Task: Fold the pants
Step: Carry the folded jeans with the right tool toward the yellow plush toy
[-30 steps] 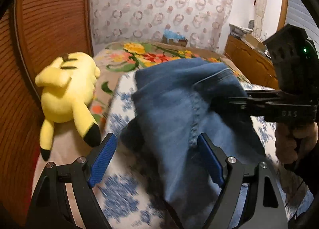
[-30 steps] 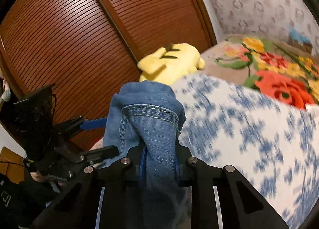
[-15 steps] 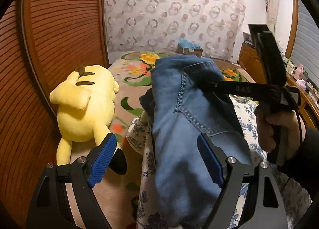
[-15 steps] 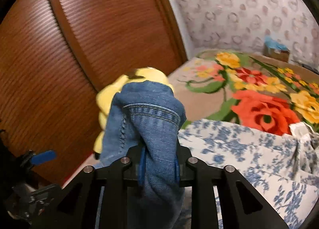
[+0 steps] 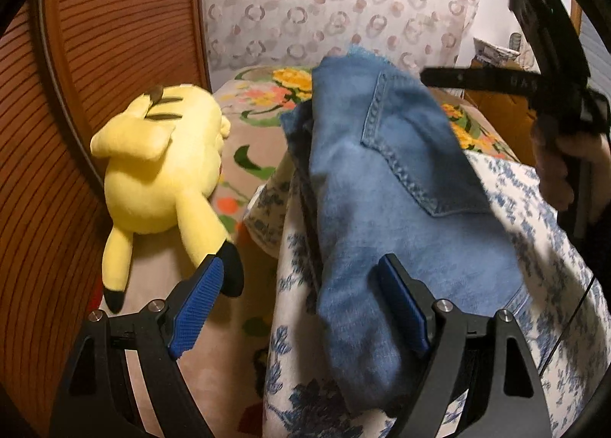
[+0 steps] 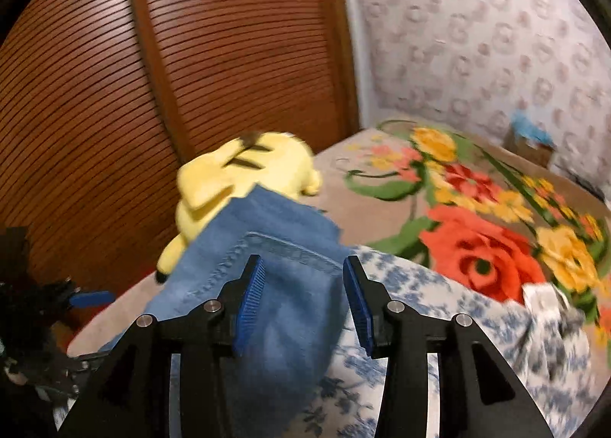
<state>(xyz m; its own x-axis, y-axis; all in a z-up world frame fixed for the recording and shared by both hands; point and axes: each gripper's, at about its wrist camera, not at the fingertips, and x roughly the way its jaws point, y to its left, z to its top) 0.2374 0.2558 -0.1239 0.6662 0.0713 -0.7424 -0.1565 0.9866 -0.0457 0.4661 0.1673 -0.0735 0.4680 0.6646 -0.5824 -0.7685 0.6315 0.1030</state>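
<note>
Pants (image 6: 267,285) released; right gripper (image 6: 301,300) now spread, earlier clamped.

My right gripper (image 6: 301,300) has let go: its fingers (image 6: 250,298), clamped on the jeans (image 6: 267,270) half a second ago, now stand apart. The denim has dropped onto the floral quilt (image 6: 439,308), spreading toward 11 o'clock.
</note>
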